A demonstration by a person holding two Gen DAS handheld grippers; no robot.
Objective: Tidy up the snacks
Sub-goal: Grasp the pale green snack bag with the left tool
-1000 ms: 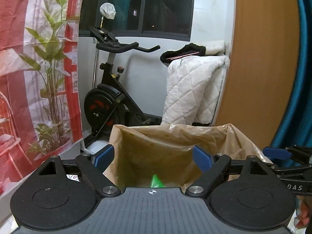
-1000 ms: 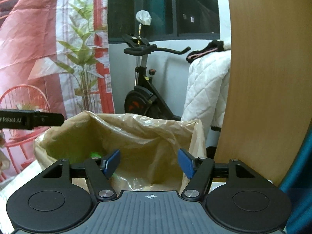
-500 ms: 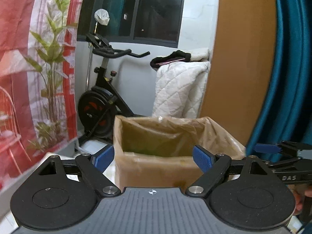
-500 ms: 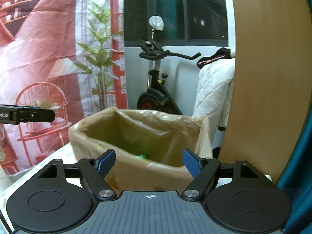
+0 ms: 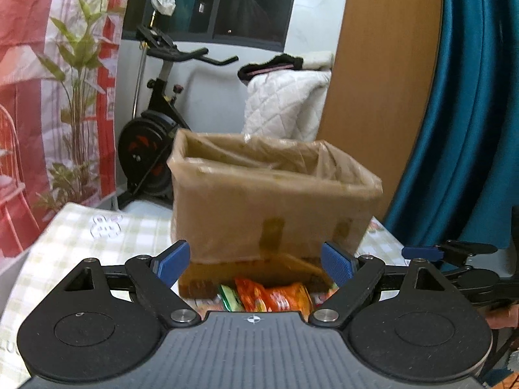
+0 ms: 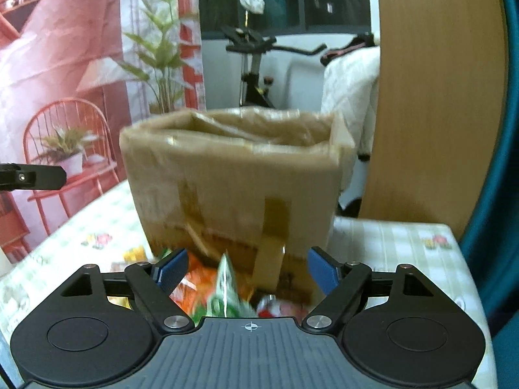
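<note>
My left hand-held gripper stands wide open with nothing between its blue pads; ahead of it sits the cardboard box, lined with a clear plastic bag, its near wall facing me and its top open. The snack packets, orange and green, lie on the tabletop against the foot of that wall, just beyond my fingertips. My right hand-held gripper has its jaws opening, and nothing is pressed between them; a green packet stands up on edge in the gap, with orange ones to its left and a red-and-white one to its right, all blurred. The checked cloth is bare to the left of the box and to its right, up to the tabletop's right edge. Beyond the far edge stand an exercise bike, a quilted white cover, a wooden panel and a teal curtain.
</note>
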